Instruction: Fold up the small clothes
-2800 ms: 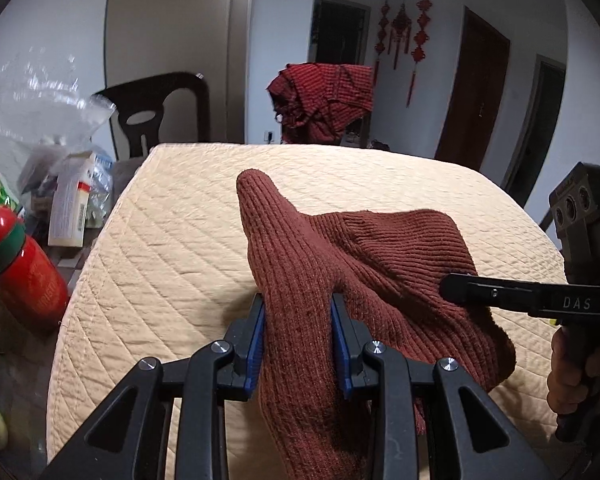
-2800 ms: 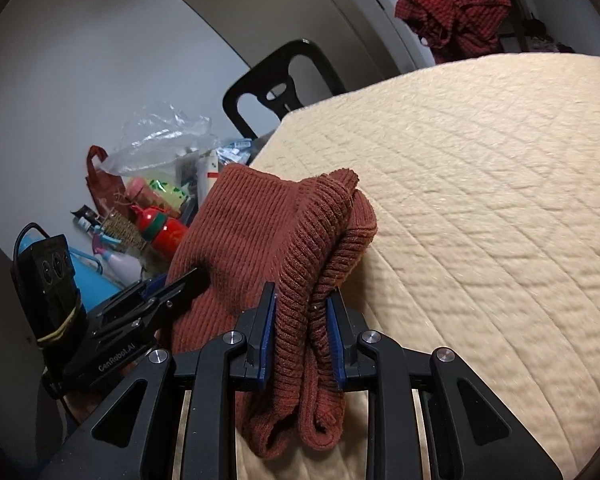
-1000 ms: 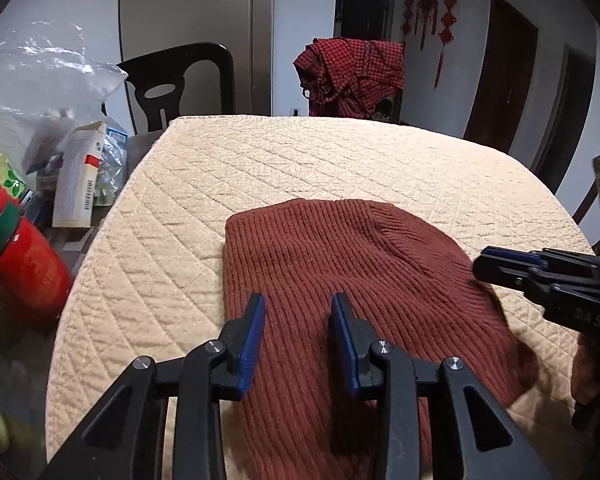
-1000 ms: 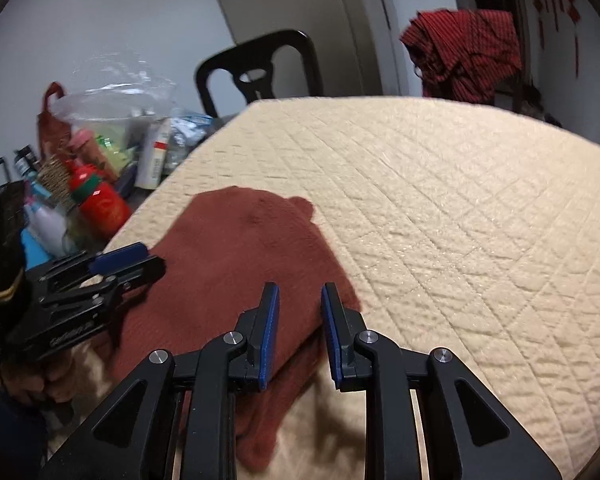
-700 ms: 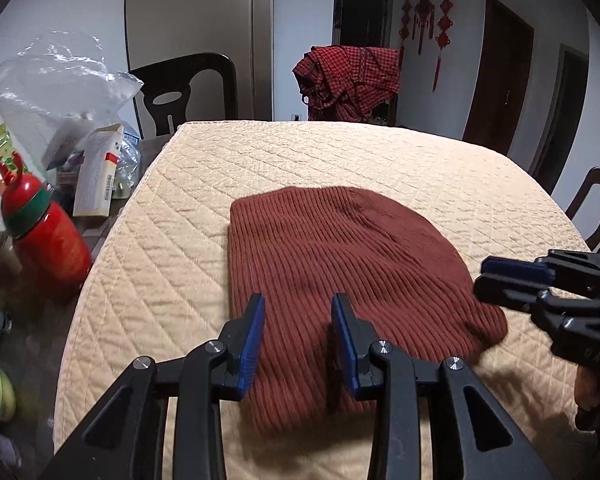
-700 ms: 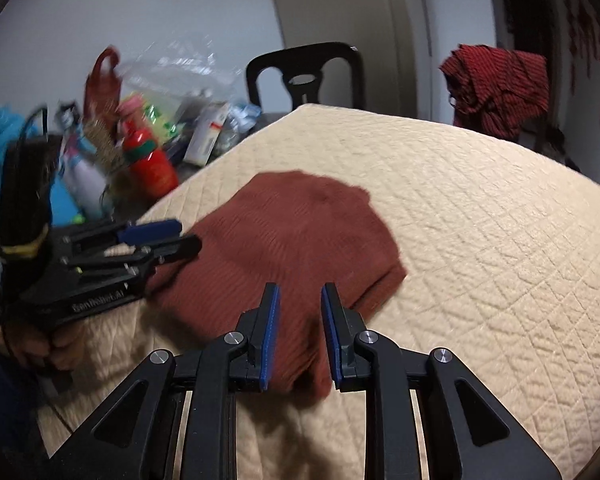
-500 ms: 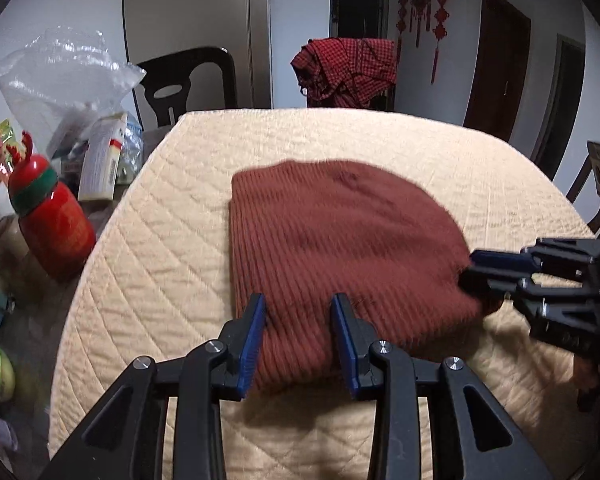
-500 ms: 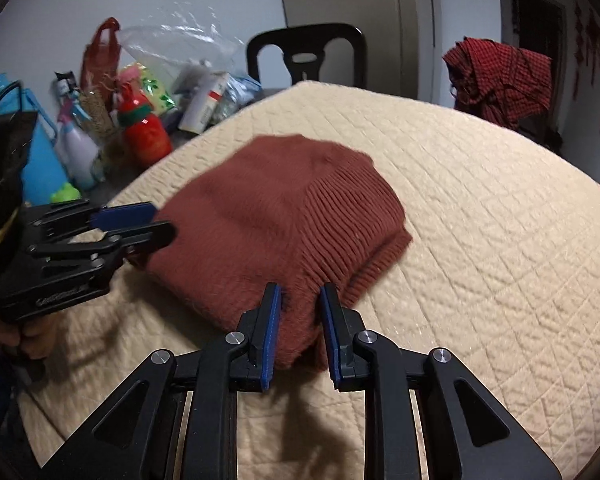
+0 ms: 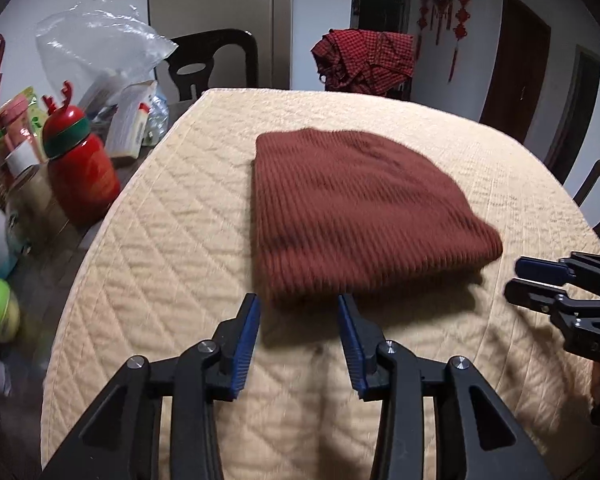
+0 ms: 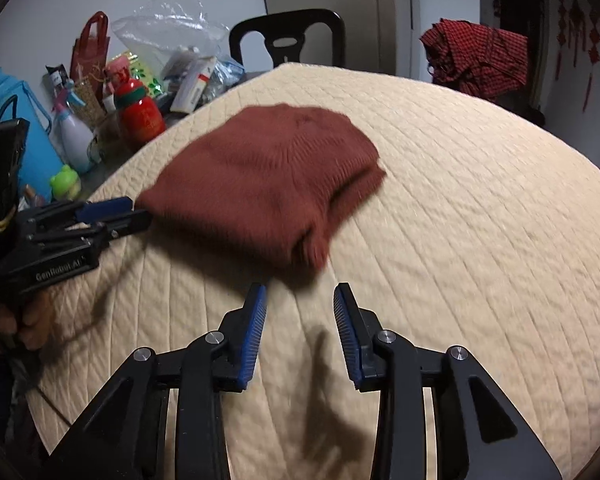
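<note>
A rust-brown knitted garment (image 9: 352, 208) lies folded flat on the cream quilted table cover (image 9: 172, 248); it also shows in the right wrist view (image 10: 268, 180). My left gripper (image 9: 298, 332) is open and empty, just short of the garment's near edge. My right gripper (image 10: 300, 320) is open and empty, a little back from the garment's near corner. The right gripper shows at the right edge of the left wrist view (image 9: 540, 284). The left gripper shows in the right wrist view (image 10: 112, 216) beside the garment's left edge.
Clutter stands off the table's left side: a red bottle (image 9: 80, 168), a plastic bag (image 9: 96, 52), a carton (image 9: 130, 120), a blue jug (image 10: 16, 132). A black chair (image 9: 212, 64) and a chair draped with red checked cloth (image 9: 364, 60) stand behind.
Both grippers let go of the garment and drew back toward the near edge. The garment now lies folded flat on the cover. The right gripper's jaws have opened wider.
</note>
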